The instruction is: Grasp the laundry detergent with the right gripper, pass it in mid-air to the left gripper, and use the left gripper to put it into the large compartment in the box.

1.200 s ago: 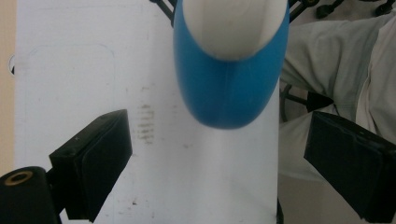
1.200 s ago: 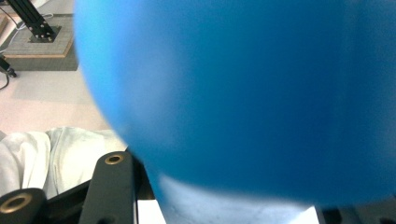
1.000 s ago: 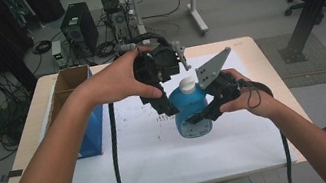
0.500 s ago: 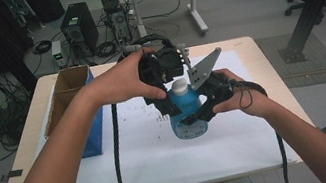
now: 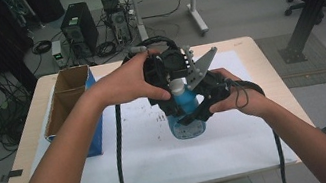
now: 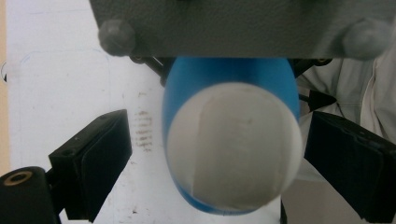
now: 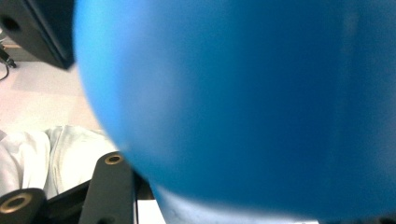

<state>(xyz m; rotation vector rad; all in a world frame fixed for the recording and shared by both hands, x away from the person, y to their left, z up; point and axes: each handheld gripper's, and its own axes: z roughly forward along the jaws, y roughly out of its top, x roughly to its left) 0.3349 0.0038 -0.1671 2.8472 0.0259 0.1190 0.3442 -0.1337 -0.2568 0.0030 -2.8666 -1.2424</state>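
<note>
A blue bottle (image 5: 184, 104) with a white cap (image 5: 177, 88) stands on the white sheet in the middle of the table. My left gripper (image 5: 174, 90) comes down on it from above and is open. In the left gripper view its black fingers (image 6: 100, 158) stand apart on either side of the cap (image 6: 233, 144), with a gap on each side. My right gripper (image 5: 192, 117) reaches in from the right and is shut on the bottle's body. The blue body (image 7: 243, 102) sits very close in the right gripper view, above one black finger (image 7: 112, 186).
An open cardboard box (image 5: 68, 95) with a blue side stands at the table's left. The white sheet (image 5: 163, 162) covers most of the tabletop. Black cables trail off the front edge. Computers, cables and a second table stand on the floor beyond.
My left gripper has moved right and down over the bottle's cap, so its jaws now flank it. The right gripper and the bottle have shifted slightly left.
</note>
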